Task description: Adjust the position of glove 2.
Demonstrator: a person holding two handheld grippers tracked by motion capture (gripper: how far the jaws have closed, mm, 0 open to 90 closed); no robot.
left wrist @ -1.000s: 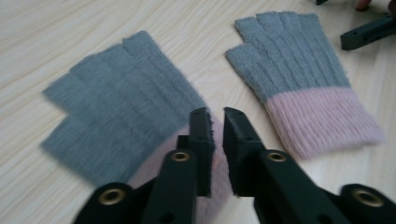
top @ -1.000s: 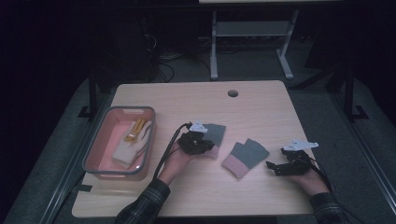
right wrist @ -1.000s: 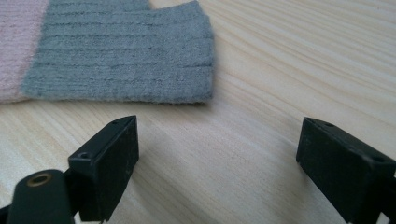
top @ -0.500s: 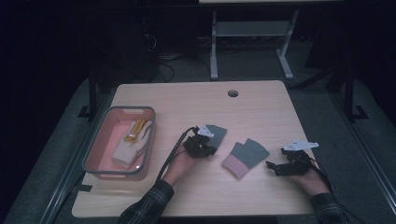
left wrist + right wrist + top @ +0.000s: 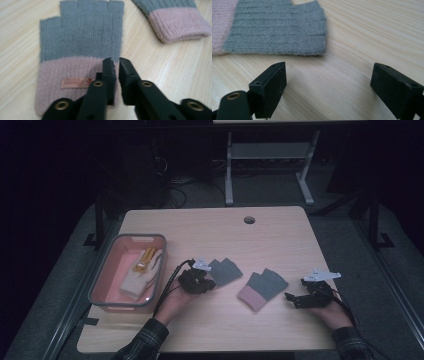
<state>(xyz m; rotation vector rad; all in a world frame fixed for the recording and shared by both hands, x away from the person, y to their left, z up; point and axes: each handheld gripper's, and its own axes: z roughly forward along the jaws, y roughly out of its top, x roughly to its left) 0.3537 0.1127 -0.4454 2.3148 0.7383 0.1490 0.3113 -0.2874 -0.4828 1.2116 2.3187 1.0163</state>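
Two grey fingerless gloves with pink cuffs lie flat on the wooden table (image 5: 280, 240). My left gripper (image 5: 117, 60) is shut on the right edge of the pink cuff of the left glove (image 5: 80, 37); a small label sits on that cuff. In the high view this gripper (image 5: 204, 282) covers the cuff of that glove (image 5: 227, 269). The other glove (image 5: 263, 289) lies mid-table, its cuff towards the person. My right gripper (image 5: 292, 300) rests to its right, jaws wide open and empty. From the right gripper (image 5: 329, 66), the glove's grey part (image 5: 274, 30) lies just ahead.
A pink basket (image 5: 100, 285) stands at the table's left side, holding a white glove (image 5: 142, 277) and something yellow (image 5: 145, 259). A round cable hole (image 5: 249, 219) is near the far edge. A metal stand (image 5: 270, 165) is on the floor beyond.
My left gripper has shifted slightly left and towards the person, and the glove it holds has moved a little with it. The right gripper has stayed put.
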